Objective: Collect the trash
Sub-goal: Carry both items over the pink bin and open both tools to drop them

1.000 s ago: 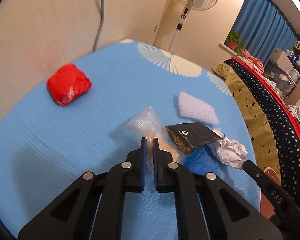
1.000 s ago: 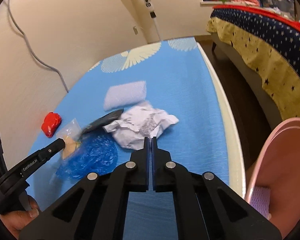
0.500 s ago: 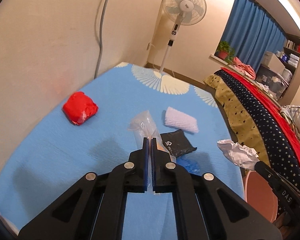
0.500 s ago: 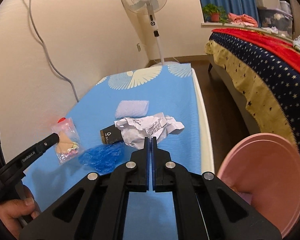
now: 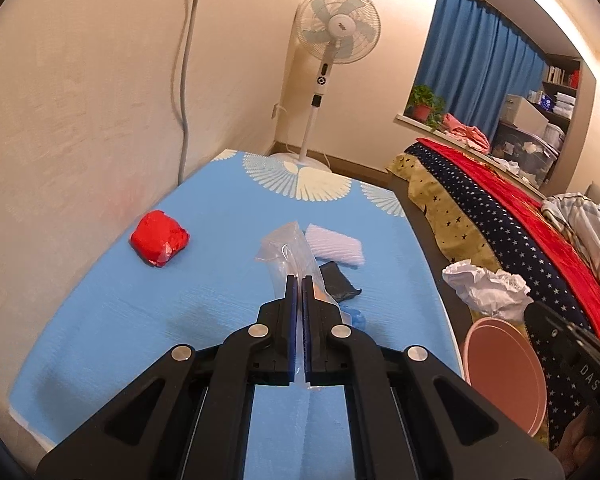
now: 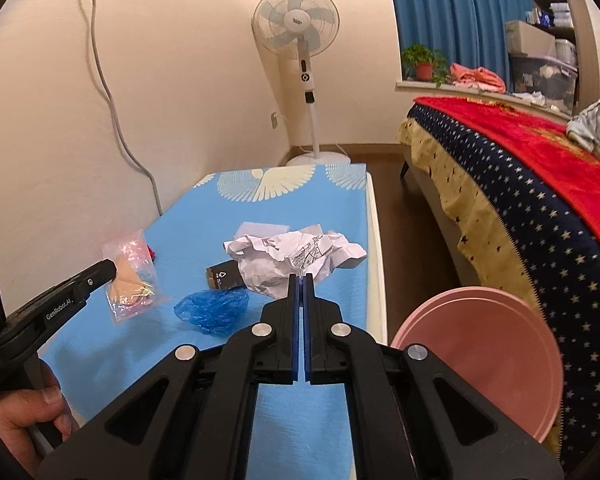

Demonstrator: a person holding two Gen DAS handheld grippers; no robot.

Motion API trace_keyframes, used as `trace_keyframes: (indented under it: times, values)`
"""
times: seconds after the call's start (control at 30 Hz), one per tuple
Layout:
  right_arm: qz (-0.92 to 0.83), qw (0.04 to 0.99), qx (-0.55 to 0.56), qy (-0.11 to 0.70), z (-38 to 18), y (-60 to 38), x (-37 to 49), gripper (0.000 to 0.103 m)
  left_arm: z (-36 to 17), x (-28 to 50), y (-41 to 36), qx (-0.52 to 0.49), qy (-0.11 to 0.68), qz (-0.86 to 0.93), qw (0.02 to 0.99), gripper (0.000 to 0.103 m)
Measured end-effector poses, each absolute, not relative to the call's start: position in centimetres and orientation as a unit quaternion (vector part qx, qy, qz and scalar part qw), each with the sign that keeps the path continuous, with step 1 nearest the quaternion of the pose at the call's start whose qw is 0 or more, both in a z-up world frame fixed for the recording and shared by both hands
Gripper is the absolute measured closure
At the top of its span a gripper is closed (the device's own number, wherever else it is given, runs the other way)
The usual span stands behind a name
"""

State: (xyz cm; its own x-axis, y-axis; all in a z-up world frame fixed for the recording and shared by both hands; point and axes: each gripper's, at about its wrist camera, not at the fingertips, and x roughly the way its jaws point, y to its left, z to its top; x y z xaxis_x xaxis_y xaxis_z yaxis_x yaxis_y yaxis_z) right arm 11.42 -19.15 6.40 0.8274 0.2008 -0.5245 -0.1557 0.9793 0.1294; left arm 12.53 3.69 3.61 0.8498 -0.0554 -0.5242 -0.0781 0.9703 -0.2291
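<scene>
We hold trash in both claws: left gripper pinches the clear bag, right gripper pinches the crumpled paper. Both hang near the pink bin; next, we judge, carry each over its rim and let go.

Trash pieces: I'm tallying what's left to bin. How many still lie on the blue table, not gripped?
4: red wad near the wall, white foam pad, black packet beside it, blue plastic nearest. More may hide behind the held items.

Cream walls, grey cable hanging down. Pedestal fan in corner. Right of fan: blue curtains, potted plant on sill, star-patterned bed, dark floor.
</scene>
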Motion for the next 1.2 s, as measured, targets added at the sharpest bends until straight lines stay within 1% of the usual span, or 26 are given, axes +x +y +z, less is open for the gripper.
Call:
trace_keyframes:
  times: [0.5,1.2]
  values:
    - [0.07,0.964,0.035,0.256,8.5,-20.2,8.5,0.102,4.7,10.8,1.7,-0.1,0.262,-0.024,0.96,0.101]
    - [0.042,0.965,0.035,0.257,7.9,-22.5,8.7,0.102,4.1,11.7,-0.8,-0.085,0.267,-0.046,0.959,0.101]
